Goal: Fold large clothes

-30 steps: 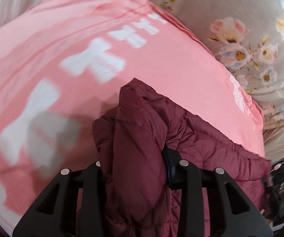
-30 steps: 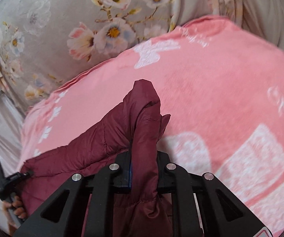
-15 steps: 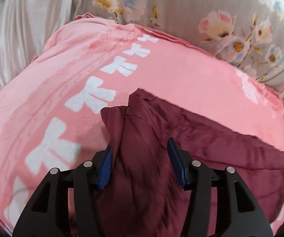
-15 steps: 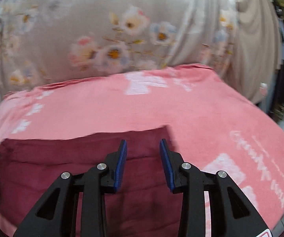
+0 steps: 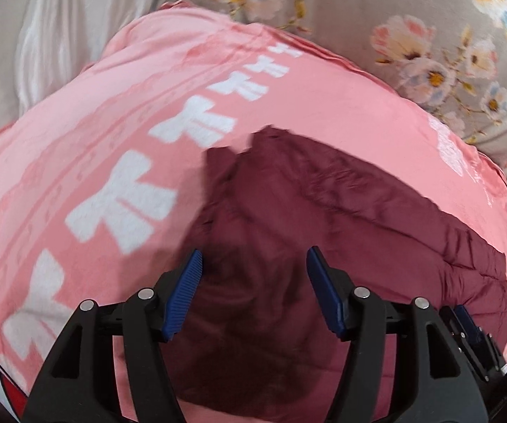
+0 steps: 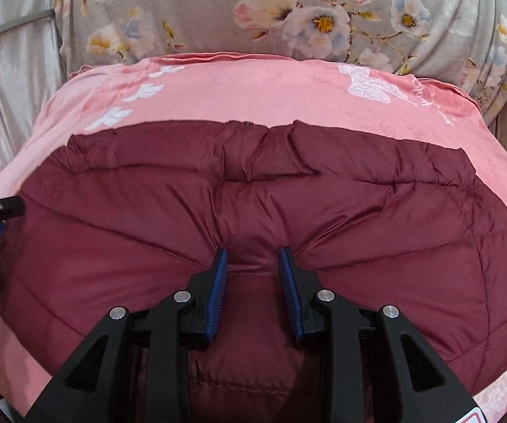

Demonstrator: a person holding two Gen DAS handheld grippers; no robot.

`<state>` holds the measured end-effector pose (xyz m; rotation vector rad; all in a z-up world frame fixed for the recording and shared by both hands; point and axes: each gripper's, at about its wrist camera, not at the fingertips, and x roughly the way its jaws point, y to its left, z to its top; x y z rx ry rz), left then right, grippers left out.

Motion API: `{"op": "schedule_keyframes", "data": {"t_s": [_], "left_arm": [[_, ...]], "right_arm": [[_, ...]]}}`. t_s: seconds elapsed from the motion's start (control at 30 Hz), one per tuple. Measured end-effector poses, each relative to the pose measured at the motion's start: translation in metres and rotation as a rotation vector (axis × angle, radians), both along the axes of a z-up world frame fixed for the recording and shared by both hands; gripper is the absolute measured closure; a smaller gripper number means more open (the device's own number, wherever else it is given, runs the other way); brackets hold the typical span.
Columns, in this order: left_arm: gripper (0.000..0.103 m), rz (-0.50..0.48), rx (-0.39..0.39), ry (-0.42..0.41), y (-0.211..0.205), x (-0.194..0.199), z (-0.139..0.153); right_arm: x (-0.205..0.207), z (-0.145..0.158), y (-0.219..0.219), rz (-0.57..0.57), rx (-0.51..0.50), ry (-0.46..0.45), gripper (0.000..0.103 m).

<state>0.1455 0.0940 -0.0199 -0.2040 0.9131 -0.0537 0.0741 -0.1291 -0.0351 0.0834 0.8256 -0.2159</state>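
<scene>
A maroon quilted jacket [image 6: 253, 183] lies spread flat on a pink blanket [image 6: 253, 84]. My right gripper [image 6: 252, 257] sits low over the jacket's near middle. Its jaws are closing, and the blue pads [image 6: 219, 282] pinch a raised ridge of fabric, with creases fanning out from the tips. In the left wrist view the jacket [image 5: 341, 218] lies under my left gripper [image 5: 253, 264]. Those jaws are opening wide above the jacket's left end and no cloth touches the pads [image 5: 324, 292]. A finger of the left gripper [image 6: 2, 208] shows at the jacket's left edge.
The pink blanket [image 5: 112, 123] with white bow prints covers the bed. Grey floral fabric [image 6: 288, 10] hangs behind it, with shiny pale drapes [image 5: 41, 28] at the far left. Part of the right gripper [image 5: 472, 335] shows at the lower right of the left wrist view.
Both grippers held lifted folds of the jacket and have let them drop flat. The left jaws spread wider. The right gripper swung over the jacket's middle and closes on a ridge.
</scene>
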Motion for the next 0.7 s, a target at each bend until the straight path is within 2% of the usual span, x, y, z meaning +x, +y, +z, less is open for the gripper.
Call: {"op": "schedule_keyframes", "data": {"t_s": [0.13,0.3,0.43,0.57,0.7], "left_arm": [[0.032,0.054,-0.044,0.036,0.030,-0.006,-0.012],[0.020,0.047,-0.111,0.102,0.048,-0.010,-0.037],[0.010,0.024,-0.170,0.133,0.049,-0.010,-0.045],[0.007,0.027,-0.164,0.135,0.041,-0.009,-0.046],[0.007,0.040,-0.142,0.135,0.026,-0.006,-0.047]], "right_arm": [[0.001,-0.006,0.006,0.000,-0.039,0.016,0.074],[-0.003,-0.006,0.000,0.001,-0.020,0.008,0.074],[-0.018,0.009,-0.001,-0.017,0.026,-0.019,0.074],[-0.038,0.020,0.014,0.016,0.020,-0.032,0.074],[-0.039,0.013,0.027,0.039,-0.050,-0.016,0.074]]}}
